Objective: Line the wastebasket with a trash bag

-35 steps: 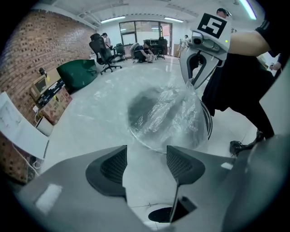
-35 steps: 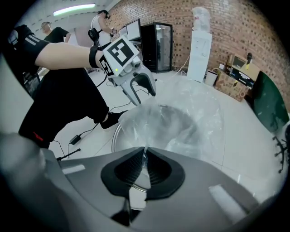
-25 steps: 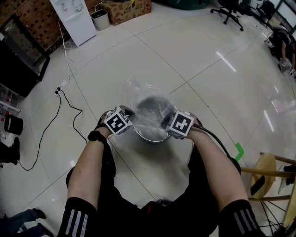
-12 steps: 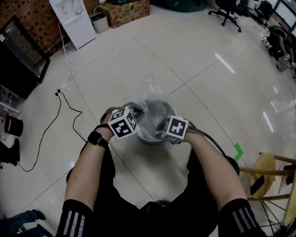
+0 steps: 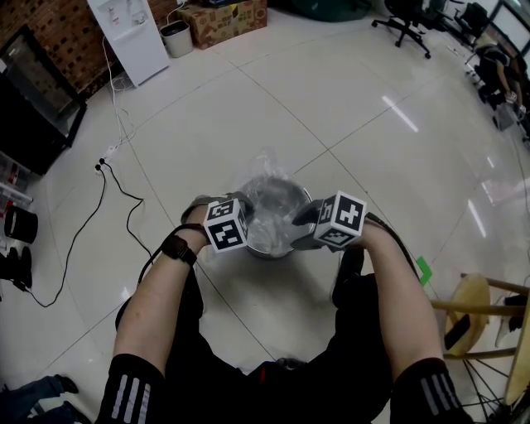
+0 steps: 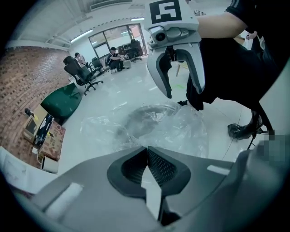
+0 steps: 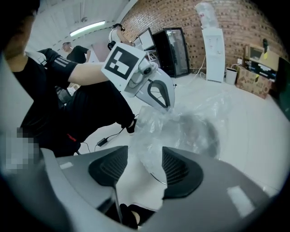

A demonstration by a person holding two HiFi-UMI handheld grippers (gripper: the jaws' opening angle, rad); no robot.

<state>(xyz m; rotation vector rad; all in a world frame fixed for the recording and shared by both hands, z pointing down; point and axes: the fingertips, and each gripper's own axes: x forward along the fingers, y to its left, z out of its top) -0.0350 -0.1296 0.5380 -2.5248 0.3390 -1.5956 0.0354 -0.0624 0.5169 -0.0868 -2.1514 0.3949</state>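
A round metal wastebasket (image 5: pixel 280 201) stands on the white tile floor with a clear trash bag (image 5: pixel 267 166) crumpled in and over it. At the basket's left rim, my left gripper (image 5: pixel 247 214) is shut, and the bag's film (image 7: pixel 181 122) rises to its tip (image 7: pixel 165 105). My right gripper (image 5: pixel 300 230) hangs at the right rim. Its jaws have just been opening, and loose film (image 7: pixel 146 152) shows in the gap without the pads pressing it. The left gripper view shows the right gripper (image 6: pixel 183 93) open above the bag (image 6: pixel 181 129) and the basket (image 6: pixel 149 113).
My legs in black are just behind the basket. A black cable (image 5: pixel 99 207) runs over the floor at left. A wooden stool (image 5: pixel 480 306) and green tape (image 5: pixel 425 269) lie to the right. A water dispenser (image 5: pixel 132 33), small bin (image 5: pixel 178 35) and cardboard box (image 5: pixel 228 16) stand far back.
The right gripper's jaws opened and it lifted off to the right. The bag's raised film sank lower over the basket. The left gripper rolled and shifted towards the rim, still shut.
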